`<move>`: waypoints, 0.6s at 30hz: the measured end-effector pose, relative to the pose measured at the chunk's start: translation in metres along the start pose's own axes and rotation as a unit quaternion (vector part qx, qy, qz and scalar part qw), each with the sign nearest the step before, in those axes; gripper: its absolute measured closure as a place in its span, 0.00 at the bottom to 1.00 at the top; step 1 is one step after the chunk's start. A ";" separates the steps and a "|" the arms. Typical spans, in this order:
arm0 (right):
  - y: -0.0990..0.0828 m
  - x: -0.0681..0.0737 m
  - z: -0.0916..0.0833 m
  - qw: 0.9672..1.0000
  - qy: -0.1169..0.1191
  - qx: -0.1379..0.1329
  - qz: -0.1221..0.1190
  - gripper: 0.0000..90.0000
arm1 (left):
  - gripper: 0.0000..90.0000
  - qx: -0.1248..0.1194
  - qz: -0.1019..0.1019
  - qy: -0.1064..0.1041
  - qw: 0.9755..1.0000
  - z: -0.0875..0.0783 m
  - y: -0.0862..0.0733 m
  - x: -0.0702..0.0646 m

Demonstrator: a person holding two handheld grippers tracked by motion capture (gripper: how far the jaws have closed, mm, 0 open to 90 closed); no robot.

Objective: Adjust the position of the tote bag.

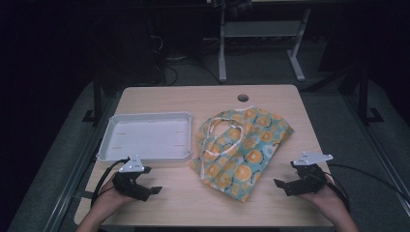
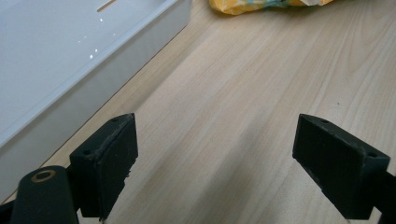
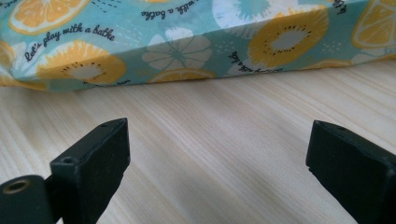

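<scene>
A teal cloth bag (image 1: 243,145) printed with orange slices lies flat on the wooden table (image 1: 179,198), its white handles on top. Left of it sits a shallow white tray (image 1: 146,137). My left gripper (image 1: 152,192) rests near the table's front left, jaws wide open over bare wood; its own view has the tray's wall (image 2: 93,84) at the left and a bit of the bag (image 2: 261,5) at the top. My right gripper (image 1: 283,186) is open at the front right, pointing at the bag's edge (image 3: 187,51) a short way ahead, with nothing between the jaws.
A round cable hole (image 1: 242,97) sits near the table's far edge. Beyond the table the room is dark, with a grey desk frame (image 1: 261,34) and cables on the floor. Bare wood lies between the two grippers along the front edge.
</scene>
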State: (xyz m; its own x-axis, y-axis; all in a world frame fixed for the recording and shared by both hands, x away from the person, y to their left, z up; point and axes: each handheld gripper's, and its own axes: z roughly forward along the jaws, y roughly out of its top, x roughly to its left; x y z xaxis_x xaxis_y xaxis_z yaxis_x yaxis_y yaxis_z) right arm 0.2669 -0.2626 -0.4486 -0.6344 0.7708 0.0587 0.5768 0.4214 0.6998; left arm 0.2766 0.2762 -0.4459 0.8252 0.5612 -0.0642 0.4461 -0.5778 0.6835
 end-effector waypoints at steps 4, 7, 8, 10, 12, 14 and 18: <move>-0.001 0.000 -0.002 1.000 -0.001 -0.002 0.001 0.06 | 0.15 -0.005 -0.005 0.000 1.000 0.001 0.000 -0.001; -0.001 0.000 -0.003 1.000 -0.002 -0.001 0.001 0.07 | 0.15 -0.003 -0.001 -0.001 1.000 0.001 0.000 0.000; -0.002 0.000 -0.004 1.000 0.002 -0.004 -0.001 0.07 | 0.15 -0.002 0.000 -0.002 1.000 0.001 0.001 0.000; -0.003 0.002 -0.006 1.000 0.004 0.001 0.008 0.07 | 0.16 -0.002 0.001 -0.002 1.000 0.002 0.002 0.001; -0.003 0.002 -0.007 1.000 0.006 0.003 0.008 0.07 | 0.16 -0.004 -0.001 -0.003 1.000 0.002 0.003 0.002; -0.002 0.003 -0.008 1.000 0.005 0.003 0.007 0.10 | 0.16 -0.003 0.002 -0.003 1.000 0.001 0.003 0.003; 0.002 0.003 -0.012 1.000 0.004 0.008 -0.006 0.34 | 0.16 -0.004 0.003 -0.003 1.000 0.002 0.004 0.001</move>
State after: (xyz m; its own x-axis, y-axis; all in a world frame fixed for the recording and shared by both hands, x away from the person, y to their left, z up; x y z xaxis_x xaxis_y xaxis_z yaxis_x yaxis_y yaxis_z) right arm 0.2598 -0.2658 -0.4386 -0.6453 0.7618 0.0571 0.5779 0.4380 0.6886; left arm 0.2799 0.2740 -0.4447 0.8305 0.5533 -0.0644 0.4378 -0.5768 0.6897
